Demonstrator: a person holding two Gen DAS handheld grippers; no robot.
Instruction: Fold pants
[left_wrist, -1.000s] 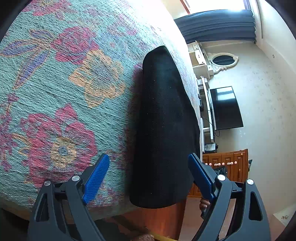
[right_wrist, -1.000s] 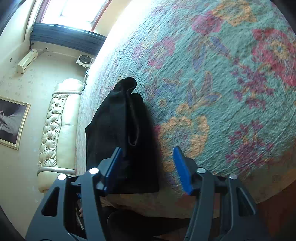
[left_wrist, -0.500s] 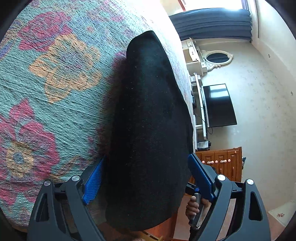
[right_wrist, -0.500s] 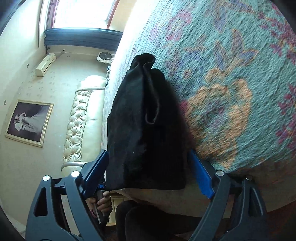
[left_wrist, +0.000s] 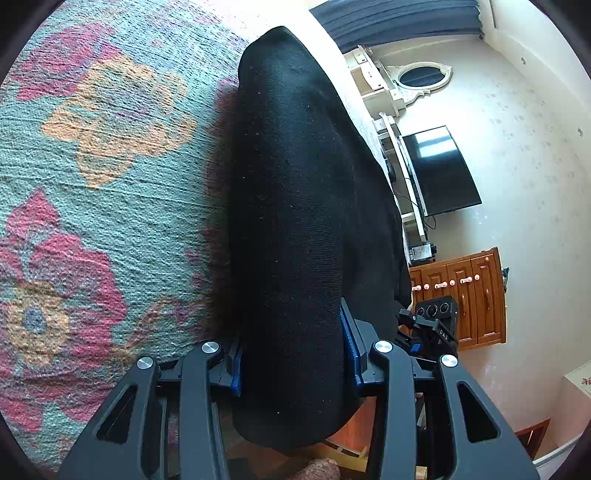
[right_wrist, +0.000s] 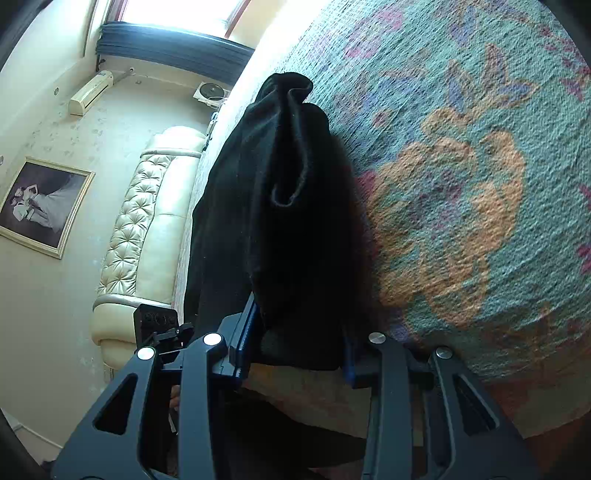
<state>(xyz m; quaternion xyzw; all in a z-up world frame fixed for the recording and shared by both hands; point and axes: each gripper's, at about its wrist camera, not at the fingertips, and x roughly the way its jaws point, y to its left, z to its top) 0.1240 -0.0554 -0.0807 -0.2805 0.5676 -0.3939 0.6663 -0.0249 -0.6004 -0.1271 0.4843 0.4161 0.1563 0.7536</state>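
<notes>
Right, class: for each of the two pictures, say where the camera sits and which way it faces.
Left wrist: on the left tongs, looking along the black pants toward a television; jaws closing on the cloth.
Right wrist: on the right tongs, facing the pants and a headboard; jaws closing on cloth.
Shared: pants, floral bedspread, each other's tongs.

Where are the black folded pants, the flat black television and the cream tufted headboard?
Black folded pants (left_wrist: 295, 221): left wrist view, middle of the cloth.
Flat black television (left_wrist: 439, 171): left wrist view, screen centre.
Cream tufted headboard (right_wrist: 144, 221): right wrist view, padded face.
</notes>
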